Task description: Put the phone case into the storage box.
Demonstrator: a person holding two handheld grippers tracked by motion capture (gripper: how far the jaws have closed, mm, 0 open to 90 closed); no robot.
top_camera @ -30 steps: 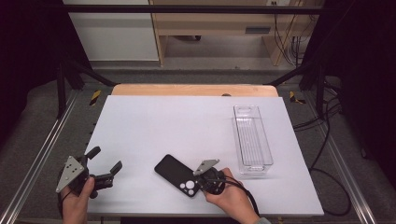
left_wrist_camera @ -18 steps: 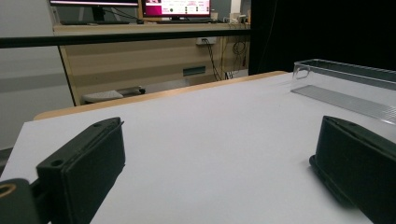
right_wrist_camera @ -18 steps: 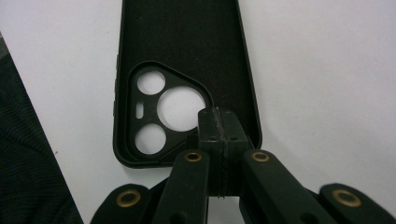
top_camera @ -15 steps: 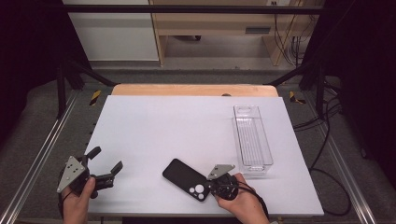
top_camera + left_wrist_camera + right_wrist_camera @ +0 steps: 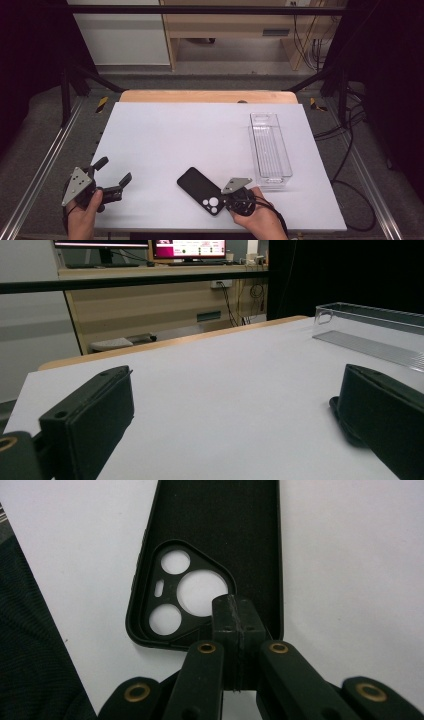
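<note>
While my right claw [image 5: 235,611] stays pinched on the camera-cutout end of the black phone case [image 5: 201,190], the case's long axis runs up-left across the white worktop [image 5: 190,135]. My left claw [image 5: 113,171], wide and empty, sits well apart. No lettering seems readable on the case.

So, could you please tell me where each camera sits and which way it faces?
High view: above the near edge, looking forward and down on the white table; both hands show.
Left gripper view: on the left hand-held gripper, low, facing the clear plastic tray; open jaws show.
Right gripper view: on the right hand-held gripper, looking down on the black phone case; shut jaws show.
Shared: the case and the tray also appear from above.
</note>
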